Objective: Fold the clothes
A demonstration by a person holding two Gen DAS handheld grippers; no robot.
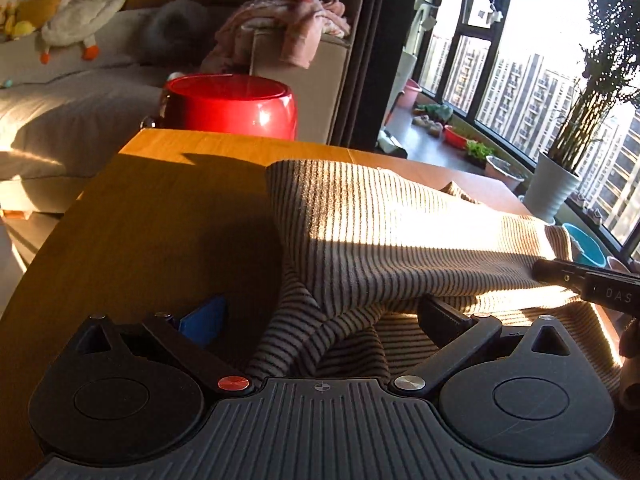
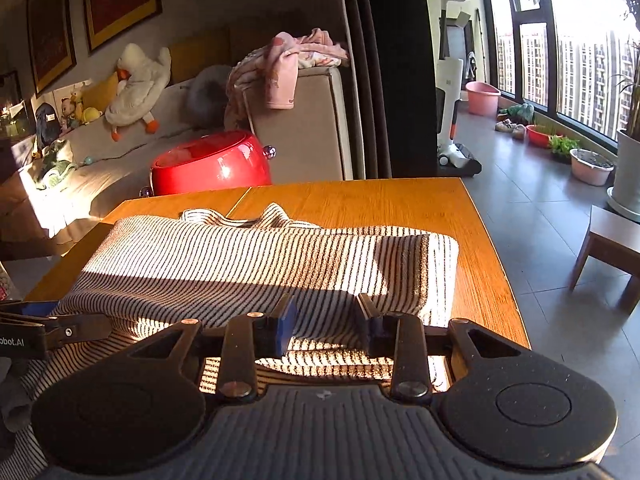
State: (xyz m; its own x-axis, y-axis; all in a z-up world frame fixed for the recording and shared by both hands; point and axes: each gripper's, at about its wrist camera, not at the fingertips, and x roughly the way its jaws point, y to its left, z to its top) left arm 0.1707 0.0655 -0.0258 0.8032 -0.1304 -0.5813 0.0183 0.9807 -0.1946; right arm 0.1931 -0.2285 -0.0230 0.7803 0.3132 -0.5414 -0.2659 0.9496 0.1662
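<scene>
A striped beige-and-black garment (image 1: pixel 384 232) lies partly folded on the wooden table (image 1: pixel 168 208); it also shows in the right wrist view (image 2: pixel 256 256). My left gripper (image 1: pixel 320 320) is wide open, with the garment's bunched near edge between its spread fingers. My right gripper (image 2: pixel 326 326) is open, with its blue-padded fingers (image 2: pixel 286 330) astride the near edge of the folded layer. The right gripper shows at the right edge of the left wrist view (image 1: pixel 592 284); the left gripper shows at the left edge of the right wrist view (image 2: pixel 48 328).
The table (image 2: pixel 400 208) ends at right over a tiled floor with a stool (image 2: pixel 612 248). A red pot-like object (image 2: pixel 212 168) stands beyond the far edge. A sofa (image 2: pixel 304 128) with pink clothes (image 2: pixel 296 60) is behind. Plant pots (image 1: pixel 552 188) stand by the window.
</scene>
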